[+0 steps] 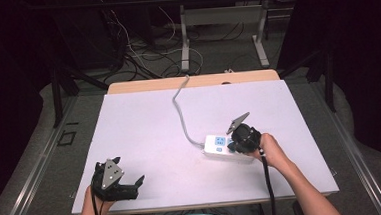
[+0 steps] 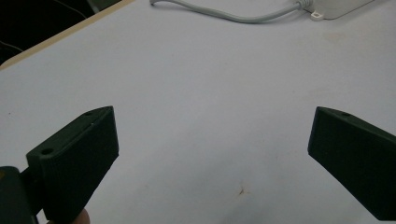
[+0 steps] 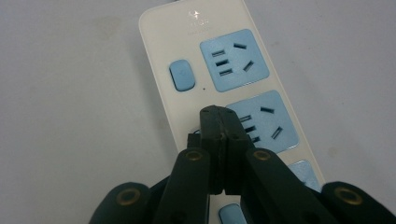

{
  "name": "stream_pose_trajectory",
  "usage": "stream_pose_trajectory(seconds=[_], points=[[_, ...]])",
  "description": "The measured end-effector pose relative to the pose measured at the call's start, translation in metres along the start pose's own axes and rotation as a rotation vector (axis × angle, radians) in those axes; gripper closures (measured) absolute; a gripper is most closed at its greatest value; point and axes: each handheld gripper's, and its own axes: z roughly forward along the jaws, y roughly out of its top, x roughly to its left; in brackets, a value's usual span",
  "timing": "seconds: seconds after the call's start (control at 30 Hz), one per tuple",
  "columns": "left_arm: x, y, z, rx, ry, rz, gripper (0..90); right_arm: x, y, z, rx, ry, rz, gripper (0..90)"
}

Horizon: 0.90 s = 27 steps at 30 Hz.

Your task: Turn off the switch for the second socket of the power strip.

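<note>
Power strip [image 1: 222, 148], white with blue sockets, lies on the counter [image 1: 145, 135] right of the middle, its grey cord [image 1: 181, 113] running away toward the far edge. Over it hangs the right hand-held gripper [image 1: 237, 143], held in the person's right hand [image 1: 270, 150]; in the right gripper view its jaws are pressed together with nothing between them, and their tips sit at the second blue socket [image 3: 264, 122], beside the small blue switch [image 3: 182, 74] that belongs to the first socket. Whether the tips touch the strip I cannot tell. At the near left corner of the counter, well apart from the strip, the left hand-held gripper [image 1: 133, 183] rests low with its jaws spread wide over bare surface.
</note>
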Motion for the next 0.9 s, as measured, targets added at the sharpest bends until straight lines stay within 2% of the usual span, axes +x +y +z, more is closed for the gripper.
stream_pose_trajectory(seconds=[0.17,0.37,0.43,0.57,0.6,0.9], points=[[-0.0001,-0.0001,0.0001,-0.001,-0.001,-0.004,1.7,-0.0006,0.0008,-0.0001,0.004,0.002,-0.019,90.0],[0.0000,0.0000,0.0001,0.001,-0.002,0.001,1.7,0.0024,0.0008,-0.0001,0.016,-0.009,-0.006,90.0],[-0.0002,0.0000,0.0000,0.000,0.000,-0.001,1.7,0.0028,0.0000,0.0008,0.002,-0.016,-0.014,90.0],[-0.0004,0.0001,0.0001,0.001,-0.002,0.001,1.6,0.0041,0.0005,-0.0004,0.014,-0.018,-0.022,90.0],[-0.0005,0.0001,0.0000,0.001,-0.002,0.001,1.7,0.0035,0.0005,0.0004,0.005,-0.025,-0.038,90.0],[-0.0006,-0.0001,0.0002,-0.004,0.000,0.000,1.7,0.0033,-0.0005,0.0001,0.001,-0.017,-0.030,90.0]])
